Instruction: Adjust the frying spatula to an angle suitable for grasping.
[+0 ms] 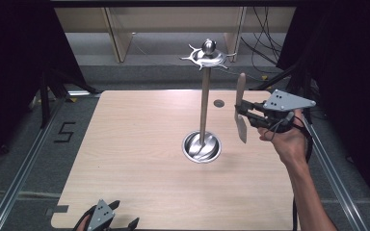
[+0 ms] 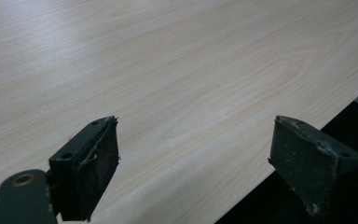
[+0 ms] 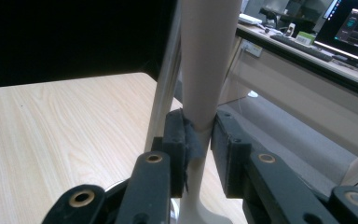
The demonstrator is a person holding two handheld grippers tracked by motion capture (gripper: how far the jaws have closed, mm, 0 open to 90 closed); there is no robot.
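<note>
Wood makes up the table, a pale, smooth board with thin grain lines running across it. In the middle stands a shiny metal stand. It has a round, bowl-shaped base, a thin straight pole, and a top ring with curly hooks and a little ball above them.

The right gripper is held up in the air, just to the right of the pole and above the table. Its two black jaws are clenched on a pale spatula made of smooth, matte stuff. The spatula stands almost upright. Its long rounded handle points up and its flat, wider blade hangs down below the jaws. In the right gripper view, the jaw pads squeeze the narrow neck of the spatula, and the metal pole shows close behind it.

The left gripper sits low at the near edge of the table. In the left gripper view, its rough, scuffed black jaws are spread wide apart with nothing between them, over the bare wood.
</note>
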